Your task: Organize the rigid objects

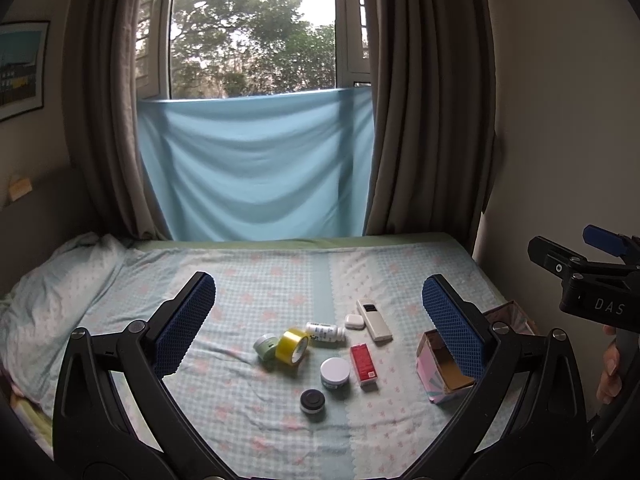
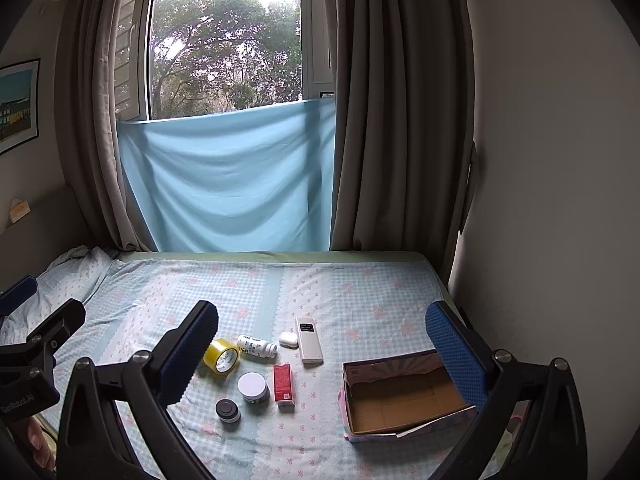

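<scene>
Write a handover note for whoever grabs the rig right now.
Left gripper: open, empty, above the bed.
Right gripper: open, empty.
Cardboard box: open, empty, on the right of the bed.
Loose to its left: remote, earbud case, white bottle, yellow tape, red box, white-lid jar, black-lid jar, green jar.
Done: nothing.
Left: presumably all eight into the box.

The right gripper (image 2: 322,336) hovers, jaws wide apart, above the bed (image 2: 360,292), cardboard box (image 2: 400,404) beside the red carton (image 2: 283,383).
</scene>
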Demonstrator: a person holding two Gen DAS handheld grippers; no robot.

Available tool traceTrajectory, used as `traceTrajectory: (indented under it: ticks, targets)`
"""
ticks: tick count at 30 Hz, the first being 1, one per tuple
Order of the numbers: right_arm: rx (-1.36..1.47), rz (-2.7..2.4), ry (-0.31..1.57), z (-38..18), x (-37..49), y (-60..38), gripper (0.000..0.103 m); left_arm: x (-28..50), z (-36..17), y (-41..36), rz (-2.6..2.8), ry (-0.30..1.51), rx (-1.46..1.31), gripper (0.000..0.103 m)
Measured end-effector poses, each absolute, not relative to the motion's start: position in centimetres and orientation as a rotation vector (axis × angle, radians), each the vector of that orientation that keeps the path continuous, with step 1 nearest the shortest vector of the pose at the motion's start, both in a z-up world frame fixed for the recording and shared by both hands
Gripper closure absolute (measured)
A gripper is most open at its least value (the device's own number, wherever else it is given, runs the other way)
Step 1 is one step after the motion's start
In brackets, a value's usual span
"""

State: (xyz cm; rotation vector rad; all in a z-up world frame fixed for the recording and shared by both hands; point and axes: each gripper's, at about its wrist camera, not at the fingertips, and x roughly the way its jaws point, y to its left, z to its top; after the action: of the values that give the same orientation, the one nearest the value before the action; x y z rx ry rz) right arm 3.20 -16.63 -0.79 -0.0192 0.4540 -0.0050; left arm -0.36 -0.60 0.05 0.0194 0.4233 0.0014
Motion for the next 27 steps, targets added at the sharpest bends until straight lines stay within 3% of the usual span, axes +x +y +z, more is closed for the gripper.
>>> traceTrajectory:
  ticks: [27]
  targets:
    - [-0.006, -0.002, 0.412, -0.09, 2.93, -17.43, 0.000, -0.76, 0.10, -0.44, 0.009, 0.412, -0.002, 0.000]
